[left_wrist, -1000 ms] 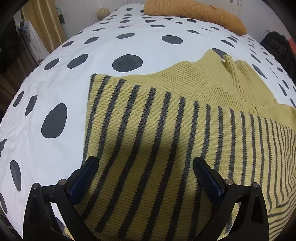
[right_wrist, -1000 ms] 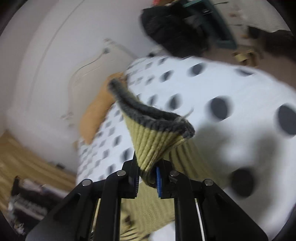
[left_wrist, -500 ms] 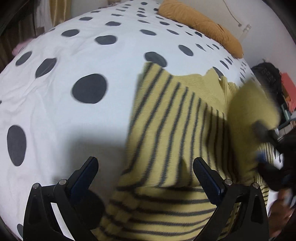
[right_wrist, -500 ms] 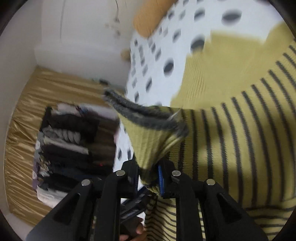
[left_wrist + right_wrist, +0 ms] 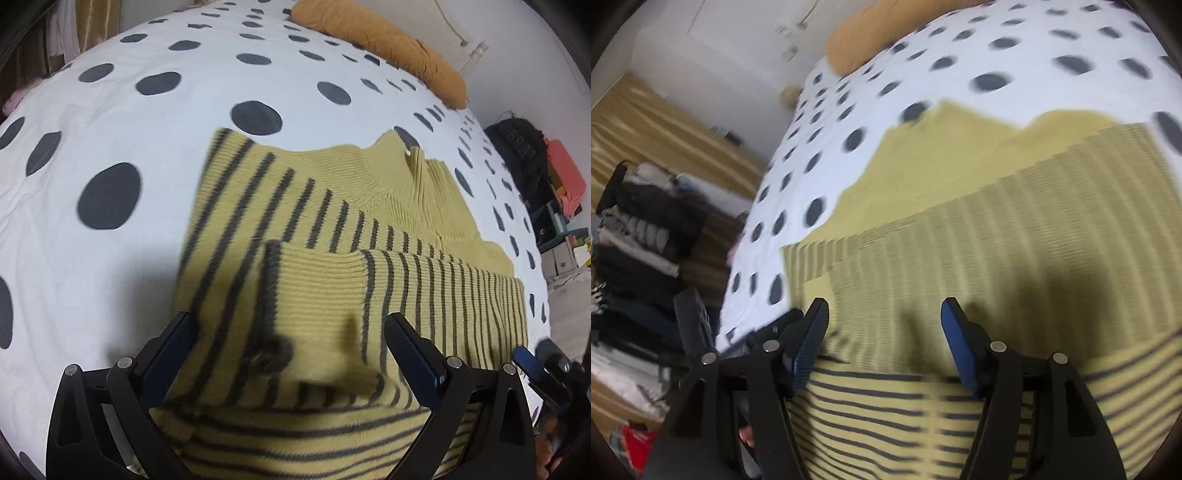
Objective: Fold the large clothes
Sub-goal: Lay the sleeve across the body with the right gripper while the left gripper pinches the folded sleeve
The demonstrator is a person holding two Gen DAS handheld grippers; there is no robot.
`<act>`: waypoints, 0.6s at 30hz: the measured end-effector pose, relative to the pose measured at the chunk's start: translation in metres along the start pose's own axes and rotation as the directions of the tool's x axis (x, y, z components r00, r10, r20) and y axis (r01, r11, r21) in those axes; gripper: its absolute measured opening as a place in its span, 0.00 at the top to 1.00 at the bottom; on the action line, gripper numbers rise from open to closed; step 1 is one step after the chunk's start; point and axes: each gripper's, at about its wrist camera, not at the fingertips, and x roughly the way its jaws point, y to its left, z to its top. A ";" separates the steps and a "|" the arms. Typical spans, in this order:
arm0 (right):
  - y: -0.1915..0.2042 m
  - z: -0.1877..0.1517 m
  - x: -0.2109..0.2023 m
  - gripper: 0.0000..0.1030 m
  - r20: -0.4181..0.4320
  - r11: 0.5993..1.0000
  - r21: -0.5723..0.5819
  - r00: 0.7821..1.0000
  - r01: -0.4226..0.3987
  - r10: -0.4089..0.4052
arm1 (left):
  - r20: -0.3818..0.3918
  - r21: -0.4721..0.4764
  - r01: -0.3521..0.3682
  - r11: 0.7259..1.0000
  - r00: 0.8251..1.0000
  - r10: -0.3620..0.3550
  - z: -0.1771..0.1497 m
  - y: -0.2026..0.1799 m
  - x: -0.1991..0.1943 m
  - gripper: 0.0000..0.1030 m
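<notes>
A yellow knit sweater (image 5: 295, 192) with dark grey stripes lies flat on the white, dark-dotted bed cover (image 5: 110, 110). One sleeve (image 5: 388, 280) is folded across its body, and the dark-edged cuff (image 5: 271, 288) rests near the middle. My left gripper (image 5: 291, 343) hovers open over the cuff end, with no cloth between its pads. My right gripper (image 5: 884, 332) is just above the striped sweater (image 5: 997, 240); its jaws are opening and nothing is between them. It also shows at the right edge of the left wrist view as the right gripper (image 5: 532, 365).
An orange pillow (image 5: 388, 48) lies at the head of the bed. A black bag (image 5: 517, 155) and coloured boxes stand beside the bed on one side. A rack of dark clothes (image 5: 639, 240) and a gold curtain (image 5: 665, 125) are on the other.
My right gripper swung across the sweater with the sleeve cuff in it, then opened and let it go. The sleeve now lies across the body. My left gripper stayed open and shifted slightly.
</notes>
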 end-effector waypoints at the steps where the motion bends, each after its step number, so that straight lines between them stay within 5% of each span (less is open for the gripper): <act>1: -0.010 0.001 -0.010 0.38 0.007 1.000 0.001 1.000 0.026 -0.026 | -0.001 0.003 -0.007 1.000 1.000 0.007 0.001 -0.004 0.002 0.02; 4: -0.030 -0.002 -0.029 0.38 0.023 0.997 0.003 0.997 0.077 -0.077 | -0.014 0.011 0.070 0.997 0.997 -0.070 0.005 -0.020 0.004 0.04; 6: -0.037 -0.002 -0.033 0.38 0.023 0.996 0.023 0.996 0.085 -0.086 | -0.030 0.038 0.055 0.998 0.998 -0.054 0.005 -0.028 0.006 0.09; 7: -0.039 -0.002 -0.031 0.38 0.023 0.996 0.033 0.996 0.089 -0.089 | -0.043 0.057 0.006 0.998 0.999 -0.003 0.004 -0.030 0.010 0.24; 8: -0.045 -0.002 -0.030 0.38 0.020 0.995 0.050 0.996 0.090 -0.091 | -0.063 0.069 -0.050 0.996 0.997 0.054 0.005 -0.031 0.016 0.51; 10: -0.054 -0.003 -0.032 0.38 0.017 0.993 0.077 0.995 0.094 -0.096 | -0.093 0.052 -0.068 0.996 0.993 0.073 0.006 -0.022 0.022 0.67; 11: -0.059 -0.003 -0.031 0.38 0.015 0.991 0.094 0.995 0.093 -0.095 | -0.091 0.033 -0.034 0.999 0.995 0.037 0.007 -0.016 0.021 0.85; 12: -0.059 -0.004 -0.031 0.38 0.016 0.991 0.103 0.996 0.091 -0.093 | -0.092 0.033 -0.016 0.999 0.996 0.019 0.008 -0.012 0.019 0.91; 18: -0.066 -0.008 -0.036 0.38 0.023 0.988 0.132 0.996 0.083 -0.087 | -0.061 0.063 0.035 0.997 0.998 -0.031 0.019 -0.012 -0.001 0.95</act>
